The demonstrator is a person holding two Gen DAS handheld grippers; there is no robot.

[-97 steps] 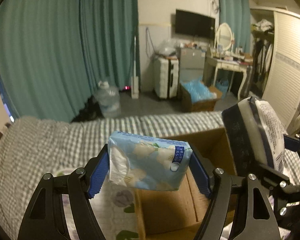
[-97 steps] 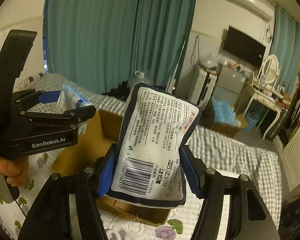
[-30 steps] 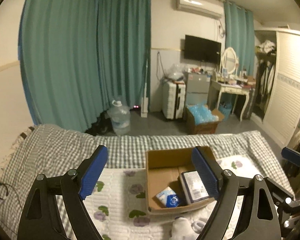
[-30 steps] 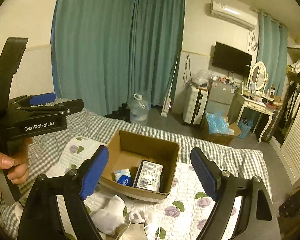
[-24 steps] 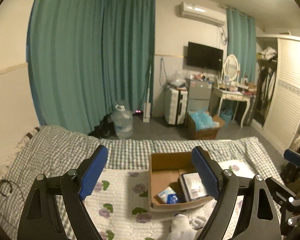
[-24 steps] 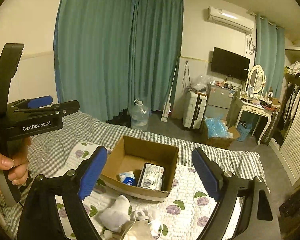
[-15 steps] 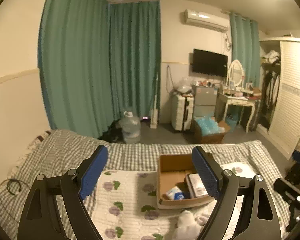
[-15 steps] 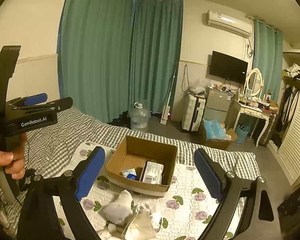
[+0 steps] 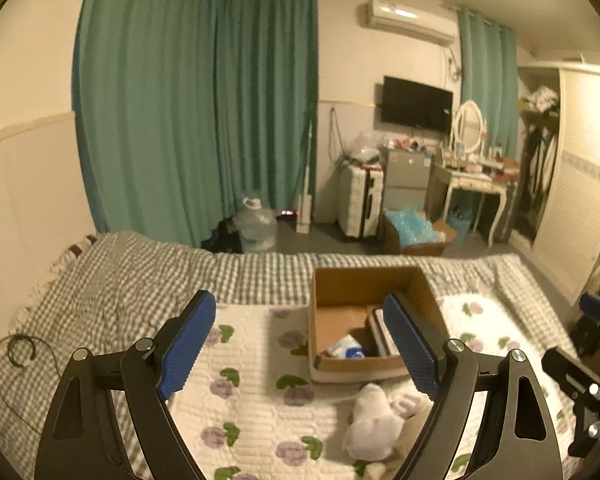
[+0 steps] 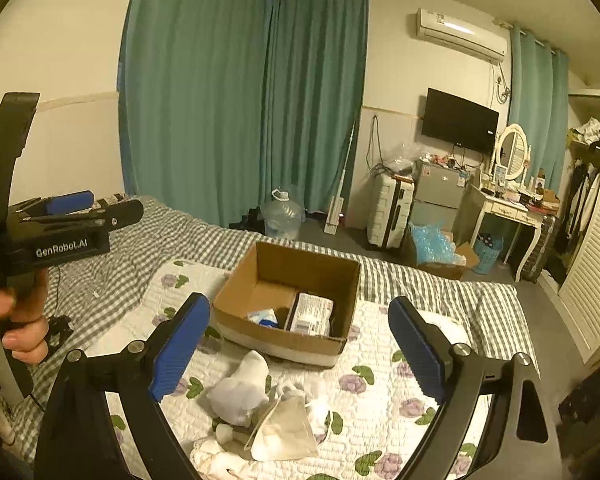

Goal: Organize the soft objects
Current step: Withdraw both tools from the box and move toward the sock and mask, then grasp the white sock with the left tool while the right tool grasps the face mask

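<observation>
A cardboard box (image 10: 260, 272) (image 9: 340, 280) stands on the bed. Inside lie a light blue tissue pack (image 10: 263, 316) (image 9: 346, 347) and a dark-edged wipes pack (image 10: 310, 313) (image 9: 380, 330). In front of the box is a pile of soft things: white socks (image 10: 242, 390) (image 9: 370, 426) and a beige cloth bag (image 10: 284, 434). My left gripper (image 9: 300, 344) is open and empty, held high above the bed; it also shows in the right wrist view (image 10: 72, 210). My right gripper (image 10: 300, 350) is open and empty above the pile.
The bed has a floral white quilt (image 10: 380, 400) over a grey checked sheet (image 9: 120, 276). A black cable (image 9: 18, 350) lies at the bed's left. Beyond the bed are green curtains, a water jug (image 10: 282, 214), a suitcase and a dressing table.
Both packs went from the grippers into the box. Both grippers opened, then rose and pulled back, so the box looks smaller and the sock pile has come into view.
</observation>
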